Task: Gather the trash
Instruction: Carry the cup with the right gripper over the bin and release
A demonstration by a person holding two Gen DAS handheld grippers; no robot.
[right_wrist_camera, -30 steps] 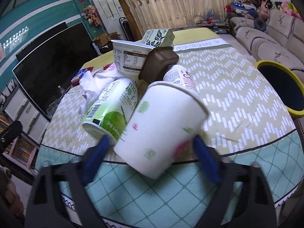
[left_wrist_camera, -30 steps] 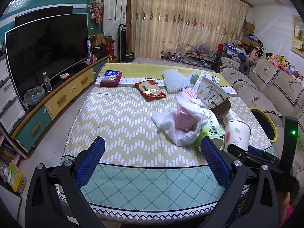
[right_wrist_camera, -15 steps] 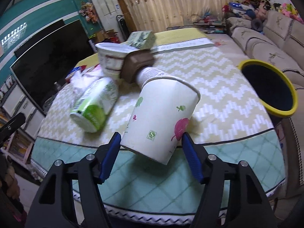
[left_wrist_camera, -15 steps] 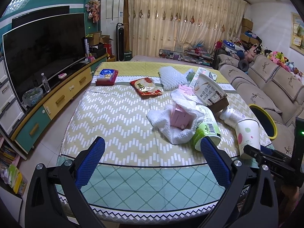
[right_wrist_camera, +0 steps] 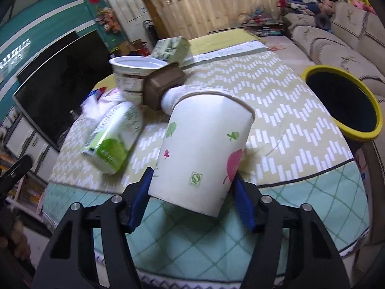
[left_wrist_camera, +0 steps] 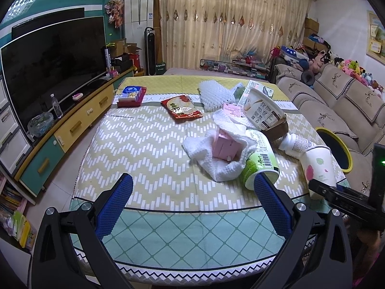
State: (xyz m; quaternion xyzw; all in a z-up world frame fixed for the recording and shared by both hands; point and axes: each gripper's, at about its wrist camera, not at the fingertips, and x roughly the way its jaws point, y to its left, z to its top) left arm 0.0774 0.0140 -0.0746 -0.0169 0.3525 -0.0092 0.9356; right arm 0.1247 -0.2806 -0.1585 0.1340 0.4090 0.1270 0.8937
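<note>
While its jaws are closing, right gripper (right_wrist_camera: 192, 192) pinches paper cup (right_wrist_camera: 204, 149); left gripper (left_wrist_camera: 192, 193) spread

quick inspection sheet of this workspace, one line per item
surface: table under a zigzag-patterned cloth
job's things: paper cup tilted between the right gripper's pads; green can on its side; yogurt tub, white bottle, red snack bag
clutter: white towel around a pink box; tissue pack
grippers: left gripper open, empty; right gripper closing on the cup
cables: nothing seen
surroundings: yellow-rimmed bin beside the table, sofa, TV
</note>
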